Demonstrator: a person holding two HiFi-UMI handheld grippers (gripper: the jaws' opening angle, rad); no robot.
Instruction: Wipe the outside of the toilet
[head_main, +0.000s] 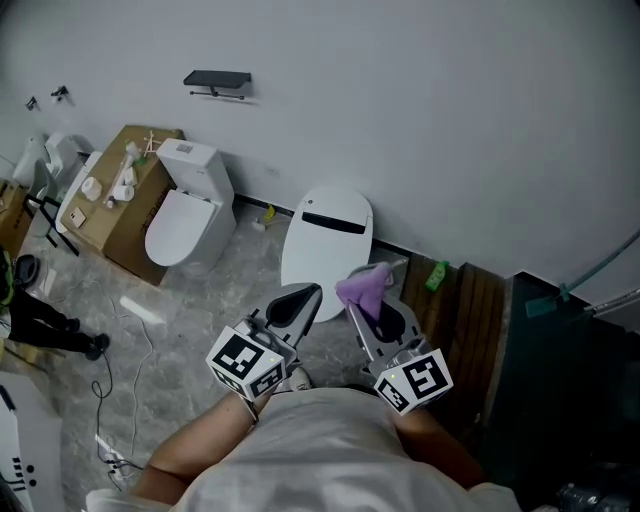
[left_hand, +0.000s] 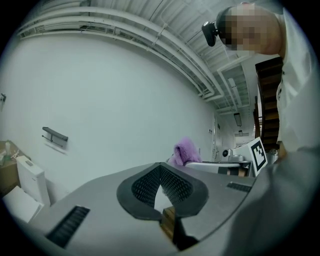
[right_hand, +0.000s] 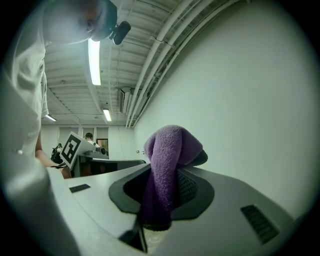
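A white toilet with its lid shut (head_main: 325, 240) stands against the wall straight ahead in the head view. Both grippers hover over its near edge, tilted up toward the wall. My right gripper (head_main: 377, 300) is shut on a purple cloth (head_main: 364, 287), which bulges out above the jaws (right_hand: 170, 150). My left gripper (head_main: 297, 303) is shut, its black pads (left_hand: 145, 187) meeting at the tips with nothing between them. The left gripper view shows the cloth (left_hand: 185, 151) and the right gripper's marker cube (left_hand: 258, 154) off to the right. Neither gripper touches the toilet.
A second white toilet with a tank (head_main: 187, 205) stands to the left, beside a cardboard box (head_main: 125, 215) carrying small items. A black shelf (head_main: 217, 80) hangs on the wall. Wooden slats (head_main: 475, 310) and a green bottle (head_main: 437, 275) lie to the right. Cables (head_main: 110, 385) trail on the floor.
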